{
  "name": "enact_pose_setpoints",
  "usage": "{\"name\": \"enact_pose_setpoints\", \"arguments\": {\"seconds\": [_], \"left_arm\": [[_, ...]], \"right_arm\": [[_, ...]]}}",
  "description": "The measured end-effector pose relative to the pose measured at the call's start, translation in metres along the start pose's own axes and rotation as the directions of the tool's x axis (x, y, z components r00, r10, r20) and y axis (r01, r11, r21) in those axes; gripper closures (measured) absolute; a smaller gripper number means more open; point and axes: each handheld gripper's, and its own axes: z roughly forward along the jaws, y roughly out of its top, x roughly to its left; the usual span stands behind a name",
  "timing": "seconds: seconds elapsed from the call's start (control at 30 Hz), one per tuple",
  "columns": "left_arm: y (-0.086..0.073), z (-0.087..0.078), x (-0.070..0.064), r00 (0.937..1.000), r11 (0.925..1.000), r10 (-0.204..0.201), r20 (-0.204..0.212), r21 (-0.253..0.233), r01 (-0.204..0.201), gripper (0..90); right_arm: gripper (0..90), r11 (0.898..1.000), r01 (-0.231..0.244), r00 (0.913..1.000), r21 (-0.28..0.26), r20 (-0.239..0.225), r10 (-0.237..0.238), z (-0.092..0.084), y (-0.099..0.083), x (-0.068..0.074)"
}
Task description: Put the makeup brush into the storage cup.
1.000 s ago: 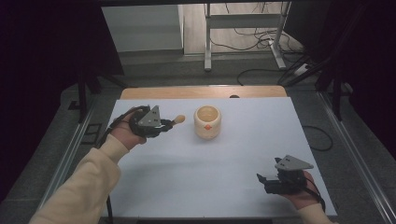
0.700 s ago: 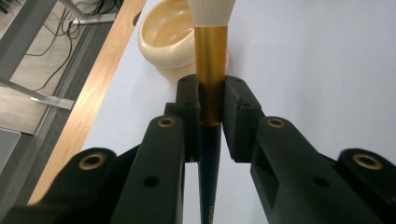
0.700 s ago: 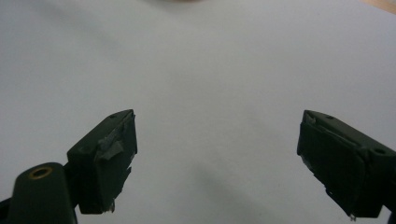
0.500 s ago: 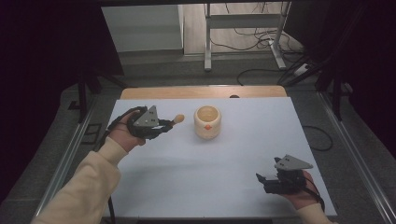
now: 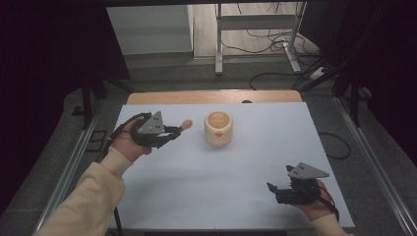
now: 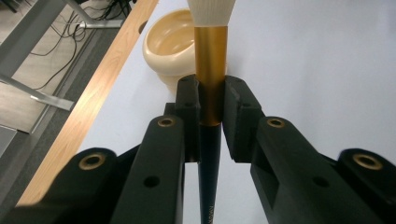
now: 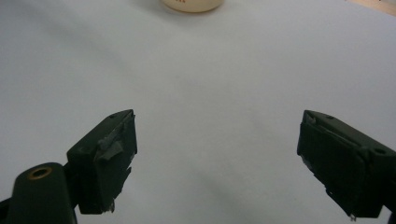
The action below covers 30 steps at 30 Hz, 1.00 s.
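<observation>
While clamped in left gripper (image 6: 210,100), makeup brush (image 6: 211,70) w/ gold ferrule, handle print unreadable, right gripper (image 7: 217,154) wide open, empty.

- Two grippers: the left gripper (image 5: 173,133) and the right gripper (image 5: 276,191).
- One brush (image 6: 211,70), clamped in the left one.
- One cup (image 5: 218,128).
- One table (image 5: 236,167).

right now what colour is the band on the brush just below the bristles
Gold, a shiny metal band between white bristles and a dark handle; the left gripper view shows it best.
</observation>
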Motion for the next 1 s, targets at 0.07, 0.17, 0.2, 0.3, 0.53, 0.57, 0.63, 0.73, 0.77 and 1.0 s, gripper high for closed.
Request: {"name": "enact_pose_setpoints", "arguments": {"seconds": [0.07, 0.17, 0.2, 0.3, 0.53, 0.57, 0.63, 0.73, 0.77, 1.0], "left_arm": [[0.0, -0.002, 0.0, 0.9999, 0.9999, -0.009, -0.005, -0.004, 0.009, 78.5], [0.0, -0.002, 0.0, 0.9999, 0.9999, -0.012, -0.009, -0.004, 0.012, 78.5], [0.0, -0.003, -0.001, 0.9998, 0.9999, -0.015, -0.01, -0.003, 0.015, 78.5], [0.0, -0.002, -0.001, 0.9994, 0.9993, -0.036, -0.003, -0.009, 0.036, 78.5], [0.004, 0.001, -0.002, 0.9977, 0.9973, -0.067, 0.003, -0.028, 0.067, 78.6], [0.005, 0.001, -0.002, 0.9978, 0.9974, -0.066, 0.003, -0.029, 0.066, 78.5], [0.006, 0.002, -0.003, 0.9975, 0.9968, -0.071, 0.004, -0.035, 0.071, 78.5], [0.008, 0.003, -0.005, 0.9962, 0.9949, -0.087, 0.013, -0.051, 0.087, 78.5], [0.009, 0.003, -0.005, 0.9958, 0.9943, -0.091, 0.014, -0.054, 0.091, 78.5], [0.01, 0.003, -0.007, 0.9925, 0.9896, -0.12, 0.025, -0.077, 0.122, 78.5]], "right_arm": [[12.5, 1.0, 0.006, 1.0, 0.0, -0.003, -0.006, 0.001, 0.001, 0.002], [12.5, 1.0, 0.009, 0.9999, 0.001, -0.009, -0.009, 0.001, 0.003, 0.003], [12.5, 1.0, 0.007, 0.9999, -0.004, -0.009, -0.007, 0.002, 0.003, 0.004], [12.5, 1.0, 0.008, 0.9999, -0.005, -0.014, -0.008, 0.004, 0.005, 0.006], [12.5, 1.0, 0.027, 0.9991, -0.009, -0.031, -0.028, 0.011, 0.012, 0.012], [12.5, 1.0, 0.027, 0.9991, -0.01, -0.034, -0.027, 0.013, 0.013, 0.013], [12.5, 0.999, 0.032, 0.9987, -0.01, -0.039, -0.033, 0.016, 0.016, 0.015], [12.5, 0.999, 0.042, 0.998, -0.02, -0.047, -0.043, 0.021, 0.021, 0.018], [12.4, 0.999, 0.043, 0.9975, -0.026, -0.056, -0.044, 0.024, 0.025, 0.021], [12.5, 0.998, 0.052, 0.9959, -0.045, -0.071, -0.055, 0.035, 0.037, 0.03]]}}
